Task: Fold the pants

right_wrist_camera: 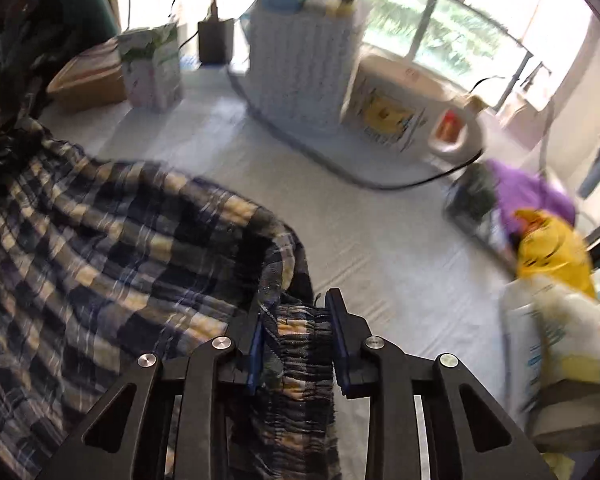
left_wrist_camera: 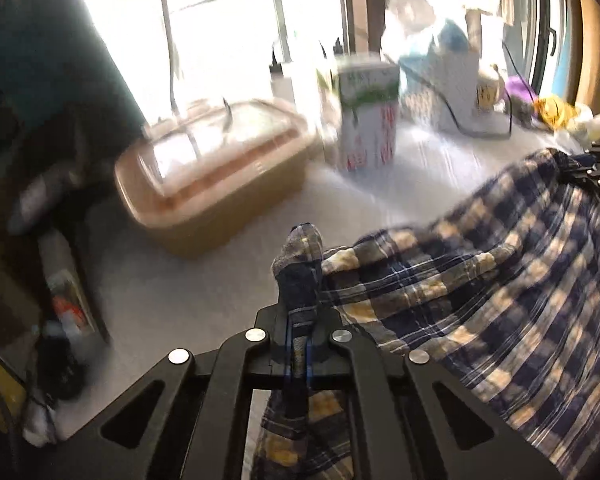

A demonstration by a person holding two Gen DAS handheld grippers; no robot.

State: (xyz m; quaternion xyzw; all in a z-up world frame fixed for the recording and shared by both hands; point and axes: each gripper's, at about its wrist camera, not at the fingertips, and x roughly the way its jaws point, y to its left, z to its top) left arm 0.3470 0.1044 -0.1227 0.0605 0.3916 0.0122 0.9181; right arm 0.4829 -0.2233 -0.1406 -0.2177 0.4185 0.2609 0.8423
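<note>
Pants (left_wrist_camera: 480,280) slung between our 2 claws above the white counter (left_wrist_camera: 204,300). Left claw (left_wrist_camera: 299,344) pinches a thin corner, right claw (right_wrist_camera: 296,336) clamps the bunched waistband. Risk: thin corner slips out under tension; trailing cloth could knock the carton (left_wrist_camera: 366,116).

Crinkled plaid cloth pants (left_wrist_camera: 500,280), matt black grippers – shiny rivets (left_wrist_camera: 257,335)

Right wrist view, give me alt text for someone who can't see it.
The right claw is shut on the gathered waistband of blue and cream plaid pants, which trail off to the left over a white table. Behind, blurred, stand a carton, a white basket and a detergent jug by a bright window.
</note>
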